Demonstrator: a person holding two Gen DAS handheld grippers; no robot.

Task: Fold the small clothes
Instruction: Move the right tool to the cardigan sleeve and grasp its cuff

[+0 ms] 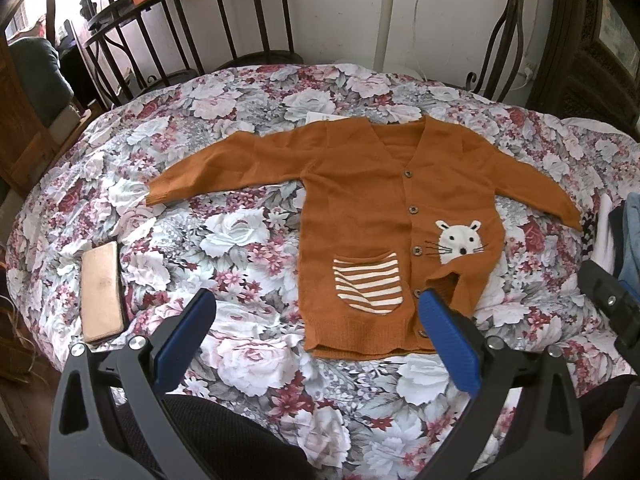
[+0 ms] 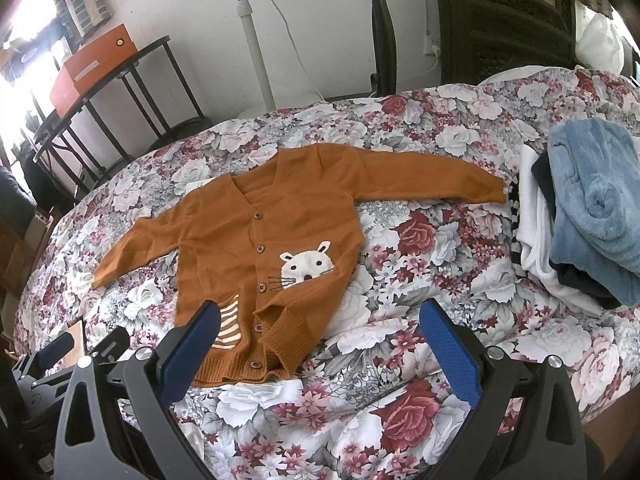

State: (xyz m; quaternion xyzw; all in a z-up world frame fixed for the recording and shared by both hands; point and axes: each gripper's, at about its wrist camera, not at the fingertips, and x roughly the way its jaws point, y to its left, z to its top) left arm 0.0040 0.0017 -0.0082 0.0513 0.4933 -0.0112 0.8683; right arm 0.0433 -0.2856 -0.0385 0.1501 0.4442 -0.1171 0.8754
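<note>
The cardigan [image 1: 360, 216] lies face up on the bed [image 1: 248, 368], collar far, hem near, long axis near to far, sleeves out left and right. Folding has not begun. The left tool [image 1: 316, 320] and right tool [image 2: 320, 328] both hover wide open near the hem, holding nothing. The right hem corner is flipped up; smoothing it, then folding a sleeve inward, seems next.
</note>
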